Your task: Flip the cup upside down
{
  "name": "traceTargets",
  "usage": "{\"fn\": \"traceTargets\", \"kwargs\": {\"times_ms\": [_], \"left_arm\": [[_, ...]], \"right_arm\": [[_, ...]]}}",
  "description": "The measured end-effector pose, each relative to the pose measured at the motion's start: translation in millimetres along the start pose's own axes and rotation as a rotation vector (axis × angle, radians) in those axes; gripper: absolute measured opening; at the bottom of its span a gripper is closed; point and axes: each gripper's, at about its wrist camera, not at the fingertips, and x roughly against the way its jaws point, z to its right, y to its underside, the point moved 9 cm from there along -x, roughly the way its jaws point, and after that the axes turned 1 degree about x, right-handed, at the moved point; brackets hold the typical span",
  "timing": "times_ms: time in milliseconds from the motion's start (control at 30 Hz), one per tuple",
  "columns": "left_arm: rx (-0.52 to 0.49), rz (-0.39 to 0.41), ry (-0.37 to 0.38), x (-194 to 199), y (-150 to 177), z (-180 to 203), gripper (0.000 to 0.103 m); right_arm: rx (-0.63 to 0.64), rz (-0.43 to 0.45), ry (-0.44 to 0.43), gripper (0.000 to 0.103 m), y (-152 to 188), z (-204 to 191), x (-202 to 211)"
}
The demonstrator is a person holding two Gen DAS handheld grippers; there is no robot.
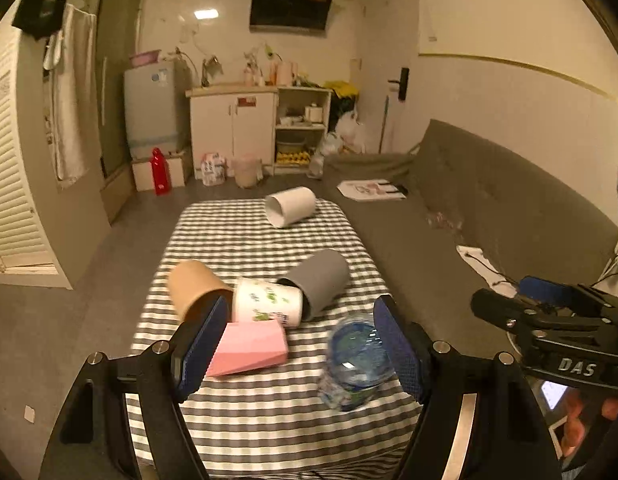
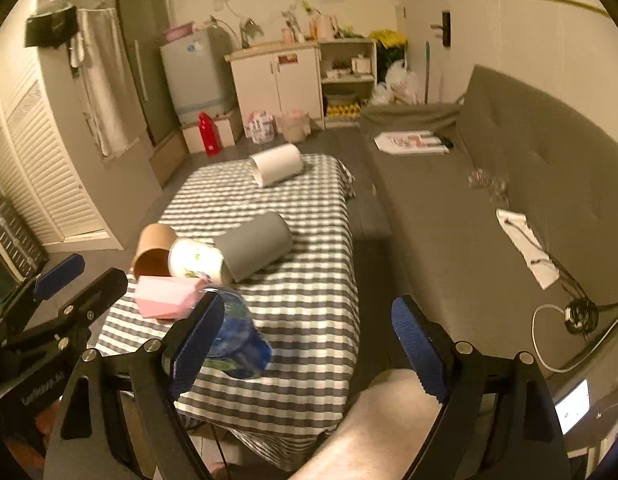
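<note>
Several cups lie on their sides on the checked tablecloth (image 1: pixel 245 420): a brown cup (image 1: pixel 195 286), a white printed cup (image 1: pixel 269 306), a grey cup (image 1: pixel 319 280) and a plain white cup (image 1: pixel 291 206) at the far end. They also show in the right wrist view: brown (image 2: pixel 153 254), printed (image 2: pixel 195 260), grey (image 2: pixel 255 246), white (image 2: pixel 277 164). My left gripper (image 1: pixel 301 344) is open above the near end of the table. My right gripper (image 2: pixel 309 338) is open past the table's right edge; it also shows in the left wrist view (image 1: pixel 505 300).
A pink box (image 1: pixel 251 346) lies near the cups. A blurred clear plastic bottle with a blue label (image 1: pixel 357 364) sits at the near right, beside my left gripper's right finger. A grey sofa (image 2: pixel 489 208) runs along the right. My knee (image 2: pixel 373 420) is below.
</note>
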Motion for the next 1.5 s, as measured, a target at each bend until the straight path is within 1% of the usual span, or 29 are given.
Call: {"fn": "traceTargets", "kwargs": {"times_ms": [133,333,467,633,767,900,967,1000,1033,1067,1333,1400,1500], "left_arm": [[0.012,0.013,-0.034,7.6,10.1,-19.9,0.078],[0.042,-0.007,-0.073,7.4,30.5,-41.7,0.078],[0.036,-0.002,-0.094,7.0,41.8,-48.6,0.078],[0.037,0.005,-0.093,3.2,55.5,-53.7,0.078],[0.034,0.010,-0.109,-4.1,71.9,-58.7,0.078],[0.050,-0.020,-0.146,-14.6,86.4,-68.4,0.079],[0.067,-0.021,-0.159,-16.1,87.2,-73.3,0.082],[0.079,-0.019,-0.162,-15.9,87.1,-75.4,0.085],[0.089,-0.017,-0.160,-15.2,87.0,-77.2,0.088],[0.096,-0.013,-0.158,-14.4,86.9,-77.9,0.089],[0.082,-0.014,-0.160,-13.8,87.0,-72.8,0.092],[0.083,-0.011,-0.162,-12.8,86.2,-72.6,0.094],[0.090,-0.008,-0.164,-12.2,85.3,-73.3,0.094]], "right_arm": [[0.013,0.033,-0.023,0.086,6.7,-17.2,7.6],[0.041,0.014,-0.058,0.086,30.5,-40.8,-0.9],[0.068,0.005,-0.068,0.086,45.4,-52.7,-10.1],[0.082,0.021,-0.054,0.086,56.2,-58.0,-22.2],[0.108,0.038,-0.032,0.086,67.8,-60.9,-33.2],[0.119,0.034,-0.002,0.086,74.1,-60.9,-44.3],[0.122,0.032,0.004,0.087,74.8,-60.7,-46.7],[0.124,0.032,0.006,0.090,74.2,-60.5,-47.0],[0.126,0.033,0.008,0.095,74.0,-60.7,-47.4],[0.125,0.036,0.011,0.096,74.0,-61.1,-46.9],[0.116,0.036,0.020,0.100,73.7,-58.0,-45.5],[0.115,0.037,0.021,0.101,73.6,-58.1,-45.4],[0.116,0.033,0.020,0.101,73.9,-57.7,-45.6]]}}
